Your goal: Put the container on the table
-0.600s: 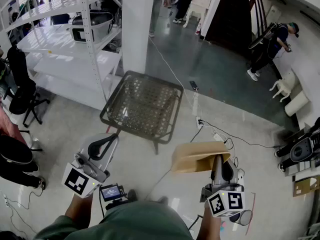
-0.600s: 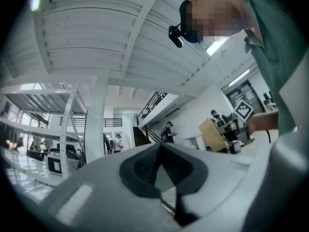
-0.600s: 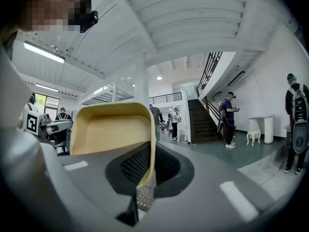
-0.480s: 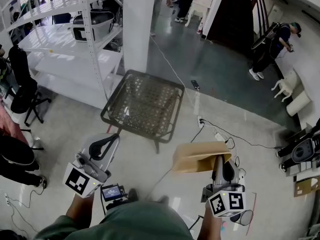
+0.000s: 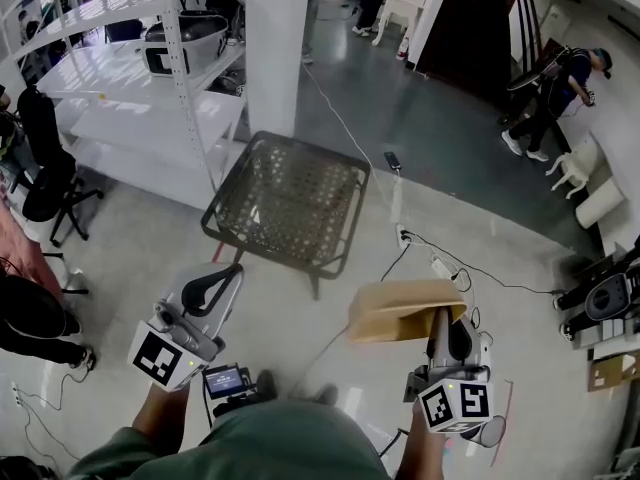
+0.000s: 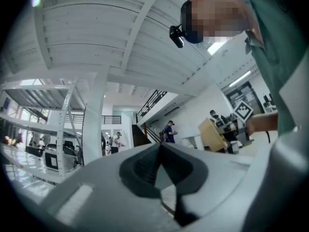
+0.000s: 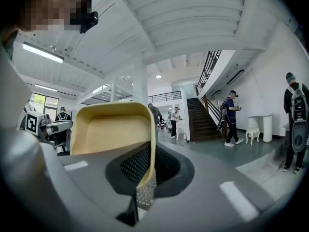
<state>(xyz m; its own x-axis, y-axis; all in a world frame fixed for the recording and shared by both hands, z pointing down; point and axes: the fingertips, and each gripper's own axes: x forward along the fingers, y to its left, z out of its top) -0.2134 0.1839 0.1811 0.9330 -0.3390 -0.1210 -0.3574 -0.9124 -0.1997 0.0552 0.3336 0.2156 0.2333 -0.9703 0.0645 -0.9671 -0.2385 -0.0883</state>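
I had right tongs point(image 7: 148, 170) clamped on the rim of an empty container point(image 7: 108, 129): tan paperboard, rounded rectangle. Left tongs point(image 6: 159, 151) together, nothing between.

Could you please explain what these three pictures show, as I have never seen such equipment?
There is no robot: a person holds a two-jaw gripper in each hand. The head view comes from a camera on the person's head, looking down; the other two views come from cameras riding on the grippers. The right gripper is shut on the wall of a tan container. The left gripper is shut and empty. Ahead on the floor stands the mesh-topped table, where the container should go.
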